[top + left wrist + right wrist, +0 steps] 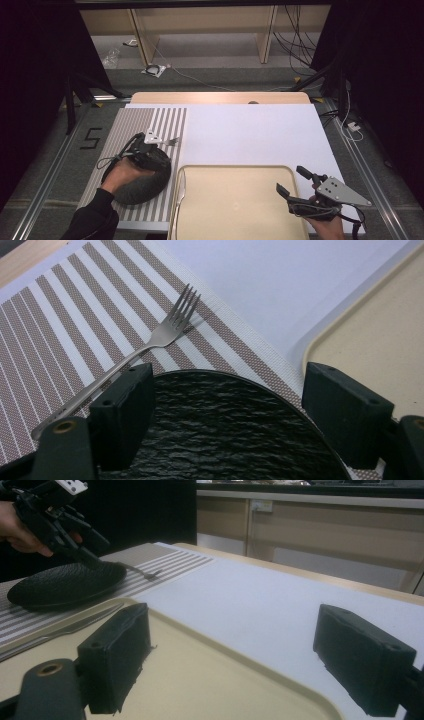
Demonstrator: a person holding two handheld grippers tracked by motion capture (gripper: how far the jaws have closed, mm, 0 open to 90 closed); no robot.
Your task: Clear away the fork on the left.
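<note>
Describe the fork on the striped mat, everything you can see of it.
The fork is plain, shiny silver metal with four tines and a slim handle. It lies flat on the striped placemat, just past the far rim of the black plate; whether it touches the rim is unclear. Its tines point toward the white sheet. The left gripper hovers open over the plate, its left jaw covering part of the handle.

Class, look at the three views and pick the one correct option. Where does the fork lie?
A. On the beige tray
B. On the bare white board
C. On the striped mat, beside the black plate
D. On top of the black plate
C. In the left gripper view the fork lies on the striped mat, its handle running past the rim of the black plate, away from the tray.
</note>
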